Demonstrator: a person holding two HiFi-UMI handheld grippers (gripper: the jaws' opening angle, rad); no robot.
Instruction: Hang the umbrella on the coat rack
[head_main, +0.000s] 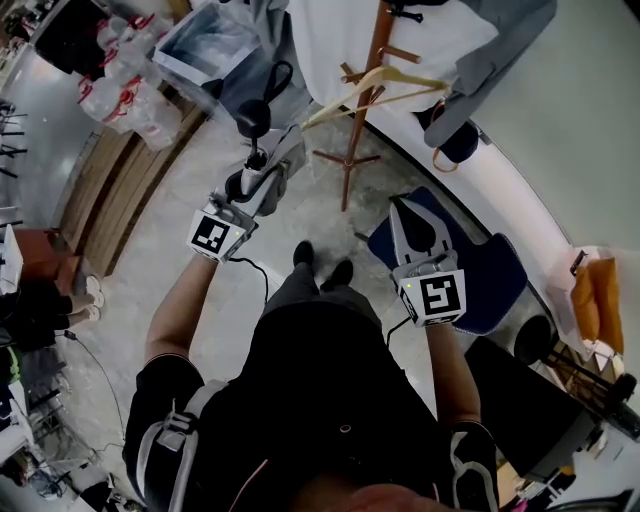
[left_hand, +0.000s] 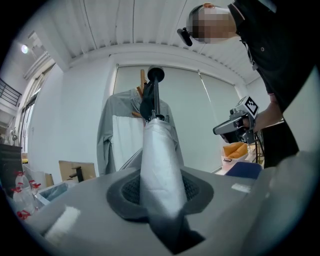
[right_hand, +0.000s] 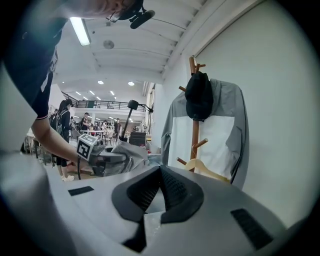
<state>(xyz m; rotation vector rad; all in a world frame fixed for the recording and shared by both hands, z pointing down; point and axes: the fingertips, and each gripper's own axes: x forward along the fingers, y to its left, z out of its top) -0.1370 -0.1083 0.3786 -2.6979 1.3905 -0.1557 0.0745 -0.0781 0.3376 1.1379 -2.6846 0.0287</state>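
The only markings that read clearly are the black-and-white square patterns on each gripper's cube. The red labels on the clear plastic bottles (head_main: 120, 85) at the far left are too small to read.

Both of the person's forearms reach forward from a black shirt, side by side and apart, towards the wooden coat rack (head_main: 362, 110). The left gripper (left_hand: 160, 197) points roughly level at the rack. Its jaws are clamped on the folded grey umbrella (left_hand: 159, 150), which runs out from between the pads along the gripper's line. The umbrella's round black handle (left_hand: 155, 75) is at the far end, nearest the rack. The umbrella is in the air in front of the rack and not touching it.

The right gripper (right_hand: 160, 170) tilts slightly downward, with its black ribbed pads meeting at the tips and nothing between them. It is above a dark blue seat (head_main: 495, 275).

A grey-and-white jacket (right_hand: 220, 130), a black cap (right_hand: 199, 95) and a pale wooden hanger (head_main: 385, 80) are on the rack.
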